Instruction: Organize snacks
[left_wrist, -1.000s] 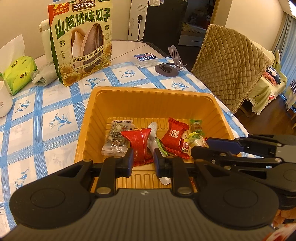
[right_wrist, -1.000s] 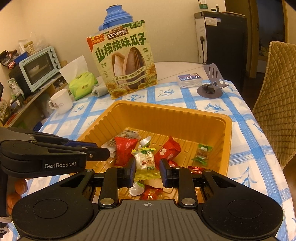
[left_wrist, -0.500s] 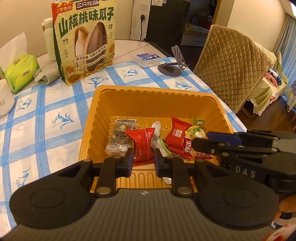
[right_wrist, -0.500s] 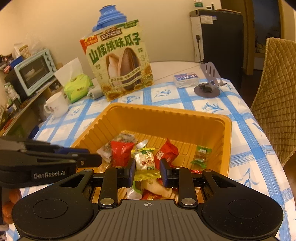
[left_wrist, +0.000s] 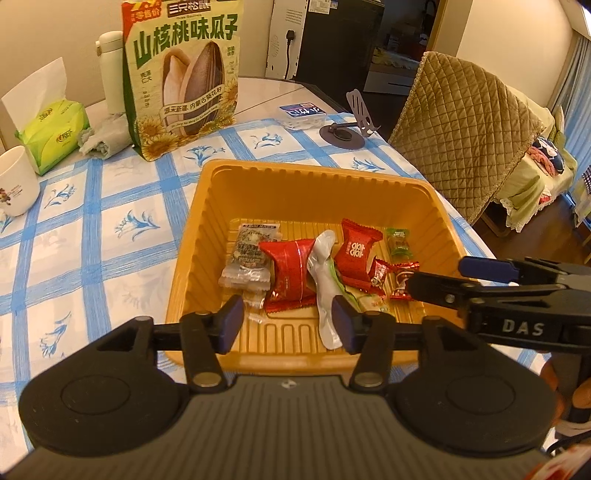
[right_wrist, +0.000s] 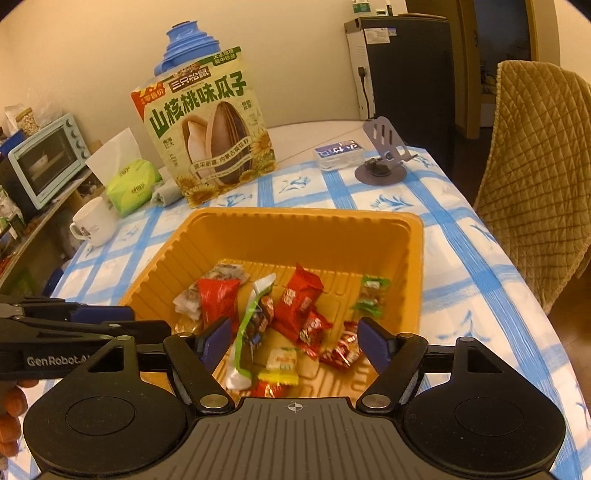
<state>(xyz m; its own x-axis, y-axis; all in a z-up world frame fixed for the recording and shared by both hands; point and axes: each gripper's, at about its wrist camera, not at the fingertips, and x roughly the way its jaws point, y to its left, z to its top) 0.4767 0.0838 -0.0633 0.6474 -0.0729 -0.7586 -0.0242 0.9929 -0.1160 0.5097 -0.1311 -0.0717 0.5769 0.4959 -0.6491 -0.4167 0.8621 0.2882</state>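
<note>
Both grippers, left (left_wrist: 286, 319) and right (right_wrist: 293, 341), have released, jaws spread over tray (right_wrist: 306, 218) near rim.

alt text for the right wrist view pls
The open right gripper hovers over an orange tray of wrapped snacks, holding nothing. Behind it on the blue-checked tablecloth stand a sunflower seed bag and a white mug.

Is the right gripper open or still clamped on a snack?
Open. The right gripper has its pads spread wide with nothing between them; the yellow-edged snack lies loose in the orange tray below.
</note>
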